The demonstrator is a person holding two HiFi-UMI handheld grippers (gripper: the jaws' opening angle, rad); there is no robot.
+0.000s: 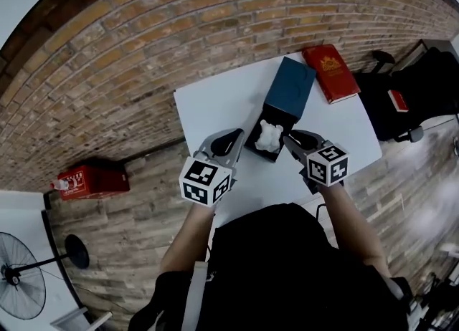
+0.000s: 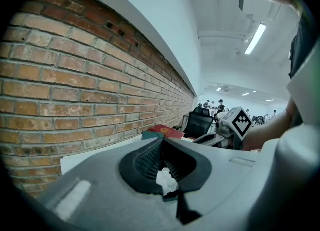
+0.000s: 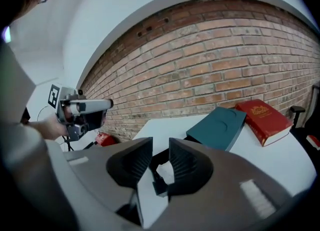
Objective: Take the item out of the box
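**So, lumpy white item (image 1: 269, 136) sits in the open dark teal box (image 1: 259, 155)**

The box is on a white table (image 1: 215, 107) with its teal lid (image 1: 292, 84) flipped back toward the brick wall (image 1: 179, 21). A red hardcover book (image 1: 331, 72) lies just beside the lid. The item sits in the box's black inside, and neither tool touches it. The left gripper (image 1: 237, 136) hangs at the box's left edge, jaws pinched together at the tips with nothing in them. The right gripper (image 1: 290, 138) is at the right edge, jaws a narrow gap apart and empty.
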